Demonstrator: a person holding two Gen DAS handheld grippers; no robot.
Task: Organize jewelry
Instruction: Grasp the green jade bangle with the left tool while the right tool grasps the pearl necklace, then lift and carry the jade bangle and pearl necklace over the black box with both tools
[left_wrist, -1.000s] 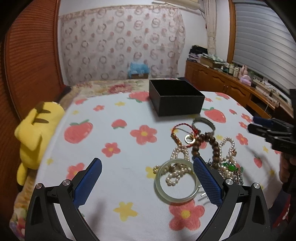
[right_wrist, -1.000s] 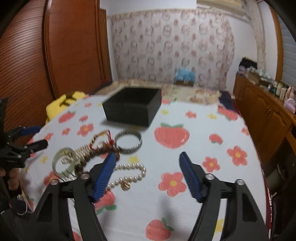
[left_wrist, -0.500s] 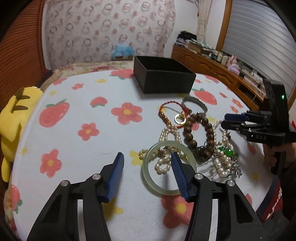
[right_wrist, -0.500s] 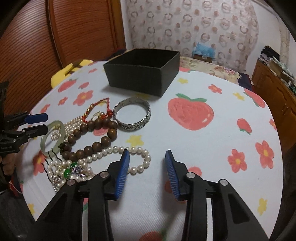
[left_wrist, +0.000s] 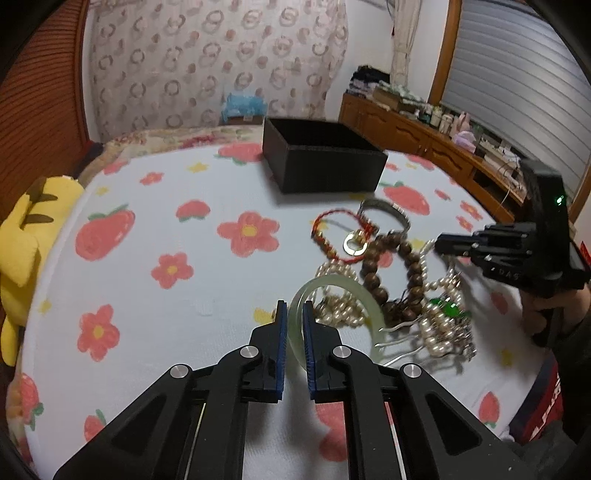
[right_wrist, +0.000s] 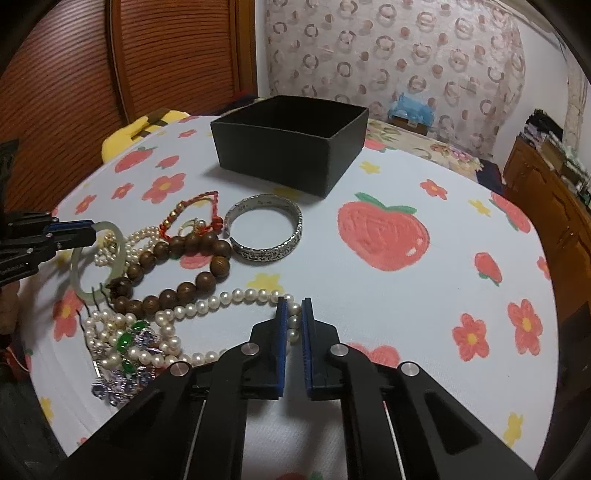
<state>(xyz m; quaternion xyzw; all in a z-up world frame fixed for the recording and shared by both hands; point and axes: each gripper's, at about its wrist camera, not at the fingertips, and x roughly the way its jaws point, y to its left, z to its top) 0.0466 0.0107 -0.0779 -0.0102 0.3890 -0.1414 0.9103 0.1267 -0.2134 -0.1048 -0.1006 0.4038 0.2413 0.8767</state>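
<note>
While both grippers' fingers pinch jewelry — jade bangle (left_wrist: 334, 295), pearl necklace (right_wrist: 236, 301) — a flowered tablecloth (left_wrist: 155, 206) lies beneath.

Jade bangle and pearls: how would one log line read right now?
left tongs: shut on jade bangle | right tongs: shut on pearl necklace | black box: open

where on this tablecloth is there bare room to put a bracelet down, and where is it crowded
Bare cloth lies between the yellow plush and the jade bangle, and right of the silver cuff around the big strawberry print. It is crowded in front of the black box, around the wooden beads.
</note>
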